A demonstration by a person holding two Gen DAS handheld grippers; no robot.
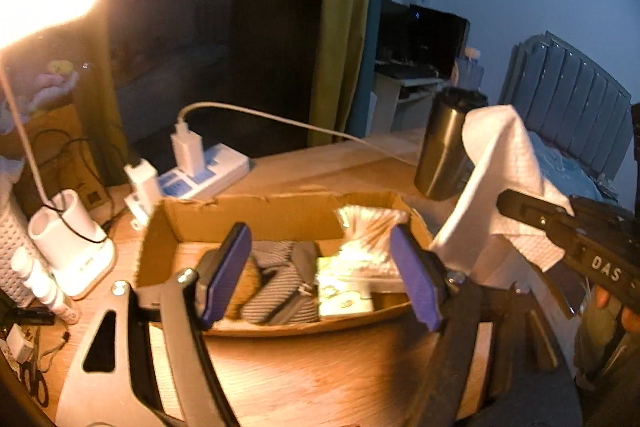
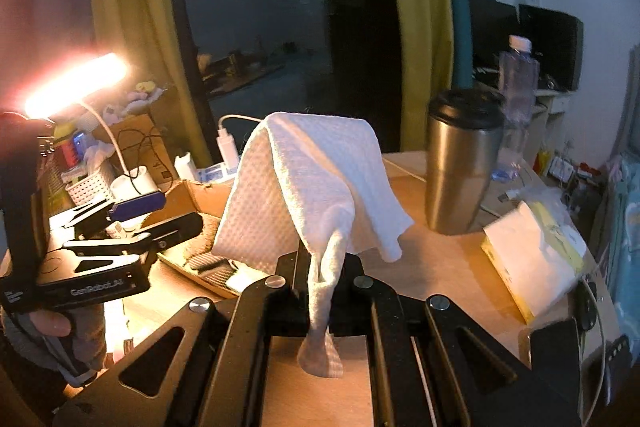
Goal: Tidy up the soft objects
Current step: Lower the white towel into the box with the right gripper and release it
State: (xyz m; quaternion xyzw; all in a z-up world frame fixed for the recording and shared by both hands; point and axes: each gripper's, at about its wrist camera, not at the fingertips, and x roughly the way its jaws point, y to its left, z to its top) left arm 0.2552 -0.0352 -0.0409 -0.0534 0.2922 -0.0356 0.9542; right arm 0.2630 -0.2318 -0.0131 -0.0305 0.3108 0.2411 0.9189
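White cloth (image 2: 304, 183) in right gripper (image 2: 320, 291) beside cardboard box (image 1: 256, 215)

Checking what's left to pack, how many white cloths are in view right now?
1. The white cloth hangs pinched in the right gripper, above the table beside the steel tumbler. More could be hidden in the cardboard box under its contents.

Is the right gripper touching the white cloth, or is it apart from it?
Touching. In the right wrist view the right gripper is shut on the white cloth: a twisted strand runs between its fingers, and the rest drapes above them.
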